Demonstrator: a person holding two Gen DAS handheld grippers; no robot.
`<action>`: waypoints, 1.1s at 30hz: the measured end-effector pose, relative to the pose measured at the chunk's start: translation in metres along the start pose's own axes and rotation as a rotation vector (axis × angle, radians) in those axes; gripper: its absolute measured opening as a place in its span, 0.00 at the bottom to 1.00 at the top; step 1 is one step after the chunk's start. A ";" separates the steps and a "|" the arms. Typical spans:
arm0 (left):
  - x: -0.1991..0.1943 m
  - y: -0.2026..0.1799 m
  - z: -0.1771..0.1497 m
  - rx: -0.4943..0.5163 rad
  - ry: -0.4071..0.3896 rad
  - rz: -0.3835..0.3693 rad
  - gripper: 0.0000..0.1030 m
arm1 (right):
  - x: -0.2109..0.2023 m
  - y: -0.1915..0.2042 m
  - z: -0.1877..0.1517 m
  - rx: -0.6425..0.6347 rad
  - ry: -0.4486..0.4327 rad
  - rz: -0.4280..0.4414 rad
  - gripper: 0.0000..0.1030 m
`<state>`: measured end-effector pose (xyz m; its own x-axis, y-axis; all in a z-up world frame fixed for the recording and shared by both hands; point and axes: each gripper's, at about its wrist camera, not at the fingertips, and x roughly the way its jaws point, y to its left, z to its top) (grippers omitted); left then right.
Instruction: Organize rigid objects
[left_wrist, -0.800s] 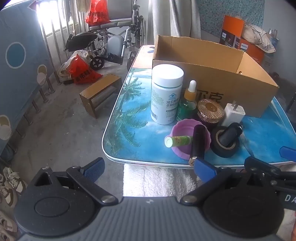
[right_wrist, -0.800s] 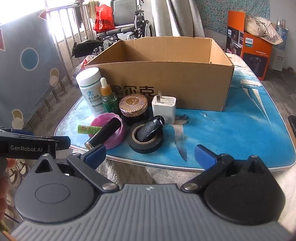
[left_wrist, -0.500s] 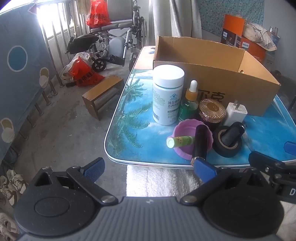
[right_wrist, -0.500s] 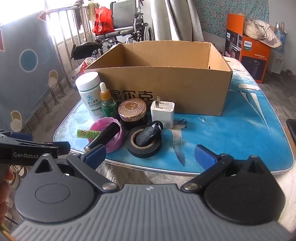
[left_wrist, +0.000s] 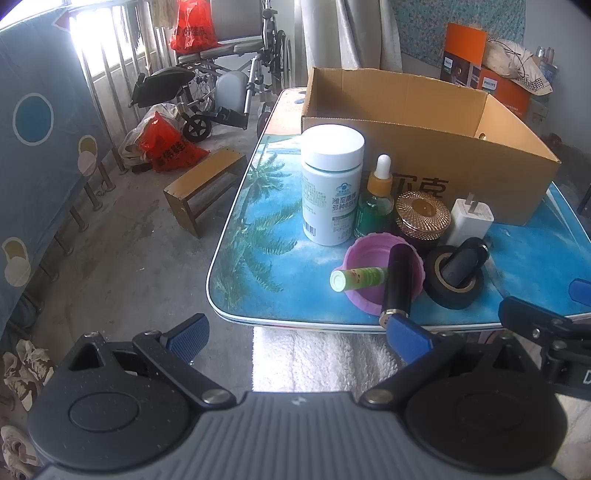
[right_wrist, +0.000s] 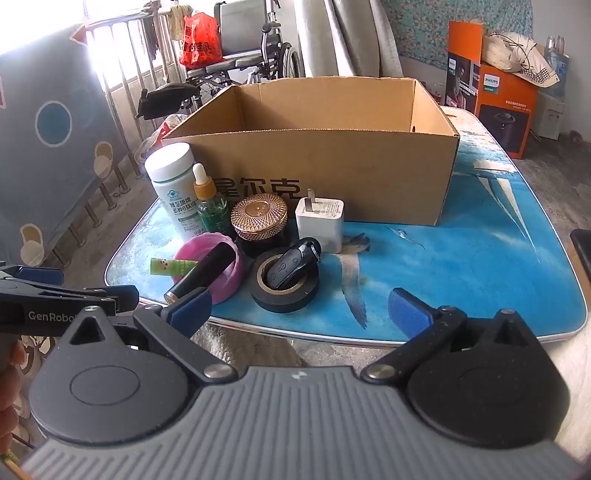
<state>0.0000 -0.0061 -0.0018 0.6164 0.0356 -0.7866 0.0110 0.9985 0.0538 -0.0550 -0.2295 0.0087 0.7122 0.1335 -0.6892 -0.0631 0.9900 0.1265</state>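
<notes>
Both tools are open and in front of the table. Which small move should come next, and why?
Probably bring the right tool forward over the black tape roll to take the key fob resting in it: it lies nearest, nothing is held, and the cardboard box looks empty.

Each unit, the left gripper (left_wrist: 295, 338) and the right gripper (right_wrist: 299, 308), has a ribbed grey housing, two black disc-shaped pivot covers, black linkage arms with silver screw heads, and blue textured finger pads (left_wrist: 186, 334). One arm carries white "GenRobo" lettering.

Key fob (right_wrist: 291, 264) inside tape roll (right_wrist: 285, 293)
</notes>
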 end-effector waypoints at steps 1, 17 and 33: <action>0.000 0.000 0.000 0.000 0.000 0.000 1.00 | 0.000 0.000 0.000 -0.001 0.001 0.001 0.99; -0.001 0.001 -0.001 0.002 0.002 0.002 1.00 | 0.000 0.003 -0.001 -0.009 0.006 0.014 0.99; -0.001 0.001 -0.002 0.007 0.004 0.011 1.00 | 0.000 0.004 -0.002 -0.011 0.010 0.019 0.99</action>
<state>-0.0020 -0.0055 -0.0021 0.6137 0.0470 -0.7881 0.0099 0.9977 0.0672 -0.0564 -0.2255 0.0077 0.7034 0.1528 -0.6941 -0.0842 0.9877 0.1321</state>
